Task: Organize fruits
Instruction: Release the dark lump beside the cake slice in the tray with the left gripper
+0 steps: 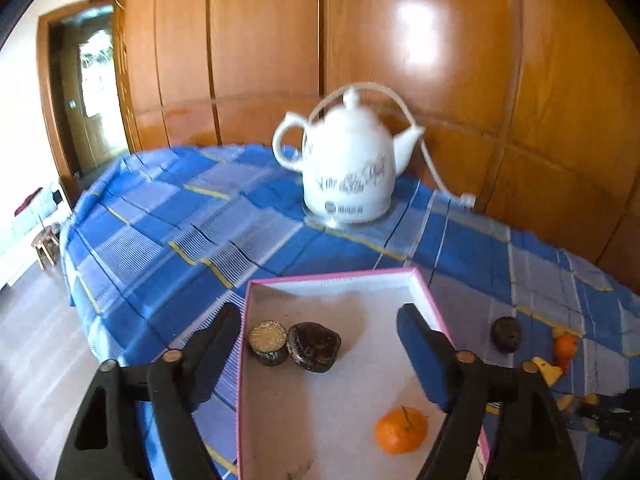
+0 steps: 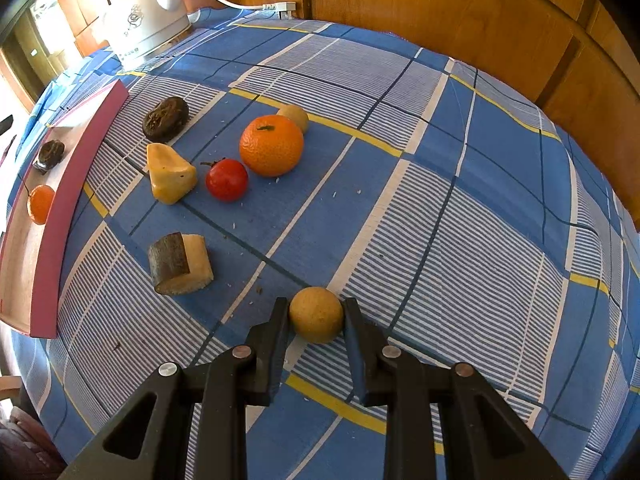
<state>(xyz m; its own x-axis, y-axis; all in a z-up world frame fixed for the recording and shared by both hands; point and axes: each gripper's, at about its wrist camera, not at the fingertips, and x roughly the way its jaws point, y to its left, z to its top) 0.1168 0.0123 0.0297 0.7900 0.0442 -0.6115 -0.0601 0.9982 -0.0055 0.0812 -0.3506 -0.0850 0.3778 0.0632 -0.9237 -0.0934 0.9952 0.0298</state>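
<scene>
- The right gripper point(image 2: 316, 314) had its fingers point(image 2: 276, 322) clenched on a small tan round fruit point(image 2: 316, 314), which sat on the blue checked cloth of the desk point(image 2: 460, 208), well to the right of the pink-rimmed box point(image 2: 60, 216).
- The fingers met the fruit at its widest part, one on each side; judged from its smooth, firm-looking skin, it would be light and stiff but prone to roll or squirt free if held off-centre.
- The left gripper point(image 1: 320, 340) hung over the box with its fingers point(image 1: 420, 344) released and nothing between them.
- Inside the box lay a small orange point(image 1: 401, 430) and two dark, dried-looking pieces point(image 1: 294, 344), one showing a pale cut face.
- Outside the box, just right of its pink wall, waited a dark wrinkled fruit point(image 2: 165, 118), a yellow wedge point(image 2: 170, 174), a red cherry-sized fruit point(image 2: 226, 179), a large orange point(image 2: 271, 145) with another tan fruit point(image 2: 294, 117) behind it, and a bark-covered cut chunk point(image 2: 180, 264).
- The large orange looked the heaviest and best gripped across its middle; the red fruit appeared glossy and likely slippery.
- A white kettle point(image 1: 348, 164) stood beyond the box's far end.
</scene>
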